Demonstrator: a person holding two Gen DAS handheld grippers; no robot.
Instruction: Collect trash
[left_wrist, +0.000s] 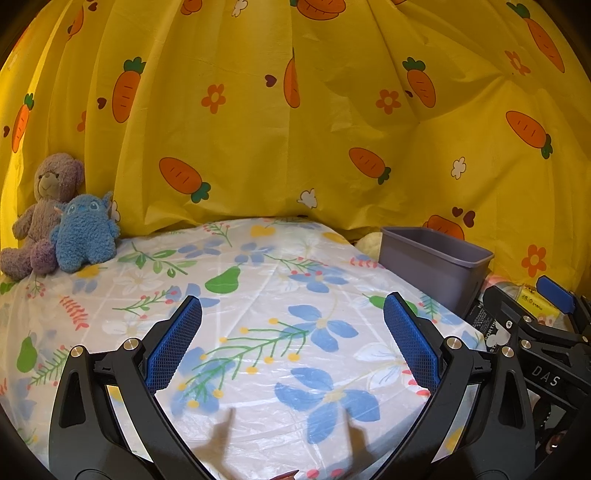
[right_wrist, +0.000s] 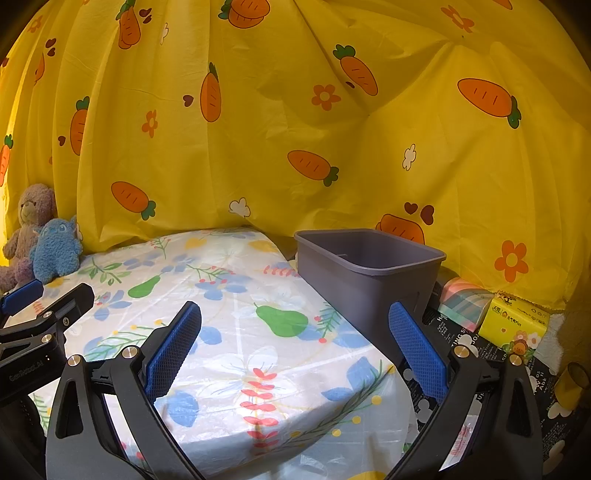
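Observation:
A grey plastic bin stands just off the right edge of the table, also in the left wrist view. My left gripper is open and empty above the flowered tablecloth. My right gripper is open and empty over the table's right front corner, its right finger in front of the bin. Each gripper shows in the other's view: the right one at the right edge, the left one at the left edge. No loose trash shows on the table.
A purple teddy bear and a blue plush sit at the table's back left. A yellow tissue pack and a pastel pack lie right of the bin. A yellow carrot-print curtain hangs behind.

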